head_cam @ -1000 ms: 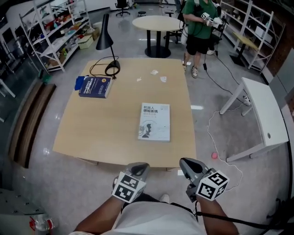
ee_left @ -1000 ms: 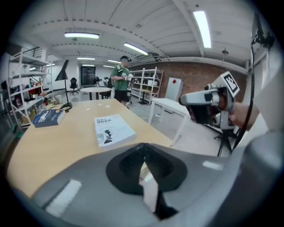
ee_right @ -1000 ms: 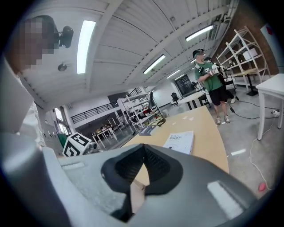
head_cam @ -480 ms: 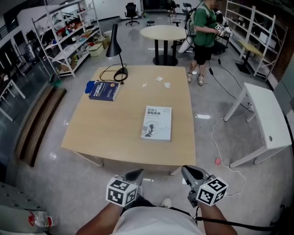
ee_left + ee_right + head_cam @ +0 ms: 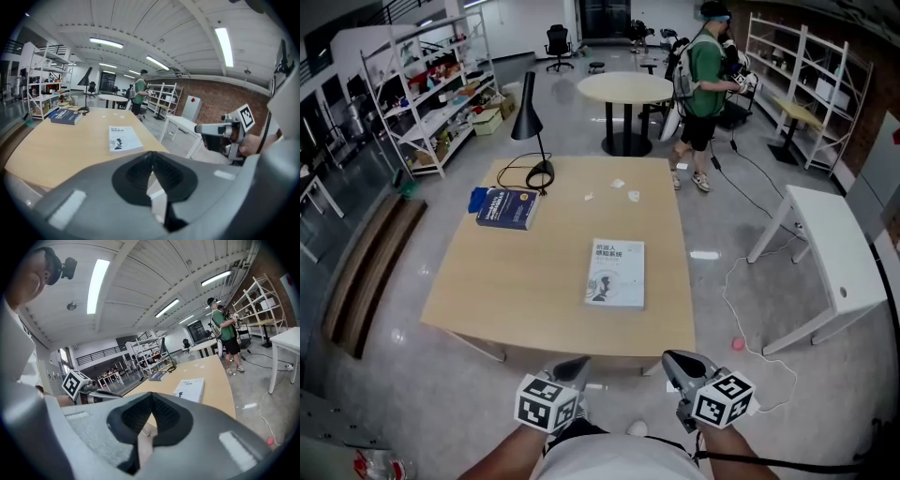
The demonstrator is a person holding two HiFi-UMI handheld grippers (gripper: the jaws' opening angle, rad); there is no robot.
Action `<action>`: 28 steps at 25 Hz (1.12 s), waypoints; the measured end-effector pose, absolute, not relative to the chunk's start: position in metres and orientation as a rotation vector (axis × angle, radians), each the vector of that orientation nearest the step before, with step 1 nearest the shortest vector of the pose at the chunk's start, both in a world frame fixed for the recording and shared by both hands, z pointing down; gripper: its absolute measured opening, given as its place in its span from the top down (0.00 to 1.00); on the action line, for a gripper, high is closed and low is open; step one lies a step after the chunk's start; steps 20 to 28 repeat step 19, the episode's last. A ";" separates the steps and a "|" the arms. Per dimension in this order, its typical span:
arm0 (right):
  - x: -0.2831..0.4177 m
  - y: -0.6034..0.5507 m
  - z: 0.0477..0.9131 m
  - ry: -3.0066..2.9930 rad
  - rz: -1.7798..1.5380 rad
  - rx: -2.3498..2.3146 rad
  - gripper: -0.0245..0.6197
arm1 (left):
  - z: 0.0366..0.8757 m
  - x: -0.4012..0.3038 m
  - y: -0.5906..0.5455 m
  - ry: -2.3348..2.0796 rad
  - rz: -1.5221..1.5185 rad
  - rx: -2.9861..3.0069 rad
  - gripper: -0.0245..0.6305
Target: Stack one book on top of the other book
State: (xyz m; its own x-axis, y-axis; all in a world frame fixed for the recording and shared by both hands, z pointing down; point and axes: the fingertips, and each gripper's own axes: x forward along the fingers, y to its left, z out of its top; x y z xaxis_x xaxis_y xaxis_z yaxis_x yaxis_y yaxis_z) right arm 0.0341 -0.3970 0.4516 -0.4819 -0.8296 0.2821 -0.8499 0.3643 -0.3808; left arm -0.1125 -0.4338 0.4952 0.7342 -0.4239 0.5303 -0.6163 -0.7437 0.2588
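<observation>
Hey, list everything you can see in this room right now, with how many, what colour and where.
table: one, light wood, centre
blue book: one, blue, table's far left
white book: one, white, table's near right
lamp: one, black, table's far edge
paper scraps: three, white, table's far side
round table: one, pale, beyond
desk: one, white, right
shelves: several, white, both walls
person: one, green shirt, by round table
left gripper: one, grey, bottom, shut, empty
right gripper: one, grey, bottom, shut, empty
</observation>
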 end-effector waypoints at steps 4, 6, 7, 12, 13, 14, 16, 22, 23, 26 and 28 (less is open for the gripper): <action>0.029 -0.407 0.450 -2.559 0.719 1.557 0.96 | 0.495 -0.119 -0.444 -0.815 0.608 2.518 0.95; 0.029 -0.412 0.449 -2.562 0.714 1.558 0.96 | 0.494 -0.120 -0.449 -0.825 0.595 2.518 0.95; 0.029 -0.415 0.449 -2.565 0.709 1.557 0.96 | 0.493 -0.121 -0.452 -0.830 0.591 2.522 0.95; 0.027 -0.425 0.445 -2.574 0.687 1.557 0.96 | 0.491 -0.121 -0.462 -0.837 0.588 2.532 0.95; 0.027 -0.424 0.445 -2.572 0.692 1.558 0.96 | 0.491 -0.121 -0.461 -0.834 0.590 2.530 0.95; 0.028 -0.423 0.446 -2.567 0.699 1.559 0.96 | 0.491 -0.120 -0.460 -0.831 0.591 2.527 0.95; 0.029 -0.423 0.448 -2.559 0.711 1.562 0.96 | 0.491 -0.118 -0.460 -0.823 0.591 2.528 0.95; 0.030 -0.424 0.448 -2.550 0.723 1.566 0.96 | 0.488 -0.115 -0.462 -0.817 0.585 2.535 0.95; 0.030 -0.424 0.448 -2.550 0.723 1.566 0.96 | 0.488 -0.115 -0.462 -0.817 0.585 2.535 0.95; 0.030 -0.424 0.448 -2.550 0.723 1.566 0.96 | 0.488 -0.115 -0.462 -0.817 0.585 2.535 0.95; 0.030 -0.424 0.448 -2.550 0.723 1.566 0.96 | 0.488 -0.115 -0.462 -0.817 0.585 2.535 0.95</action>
